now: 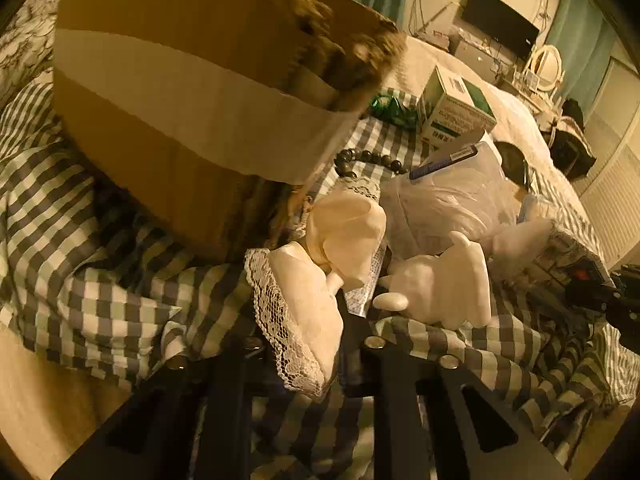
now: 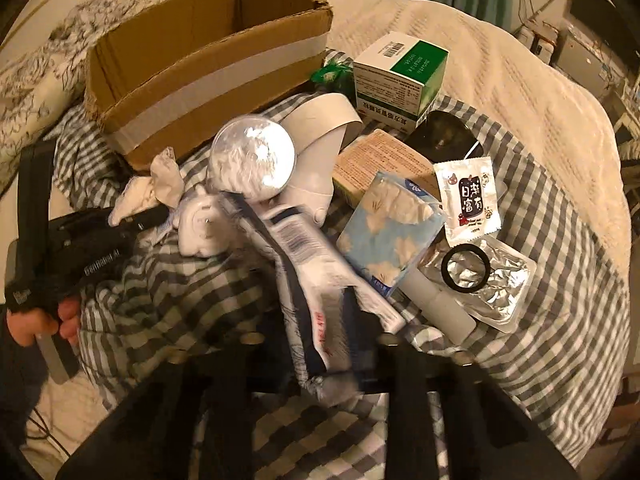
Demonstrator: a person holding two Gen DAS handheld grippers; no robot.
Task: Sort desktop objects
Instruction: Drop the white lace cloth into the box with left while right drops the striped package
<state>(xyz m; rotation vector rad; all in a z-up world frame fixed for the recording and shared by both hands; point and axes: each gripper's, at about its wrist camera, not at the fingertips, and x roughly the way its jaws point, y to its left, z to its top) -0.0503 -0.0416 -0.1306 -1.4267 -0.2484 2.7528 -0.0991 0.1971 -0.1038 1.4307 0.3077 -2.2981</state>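
Two grippers each pinch something: our left gripper (image 1: 320,344) clamps the lace-trimmed bow (image 1: 304,320) at lower centre, our right gripper (image 2: 340,344) the plastic packet (image 2: 304,264). We judge both should lift clear before swinging to the cardboard box (image 2: 200,56), upper left.

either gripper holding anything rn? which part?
Left gripper: shut on cream lace-trimmed fabric piece, at its lower end. Right gripper: shut on white crinkly printed plastic pack, at its near end.

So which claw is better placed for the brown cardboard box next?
Left claw: shut on cream lace-trimmed cloth, beside the brown cardboard box; right claw, holding a white-and-navy packet, is farther.
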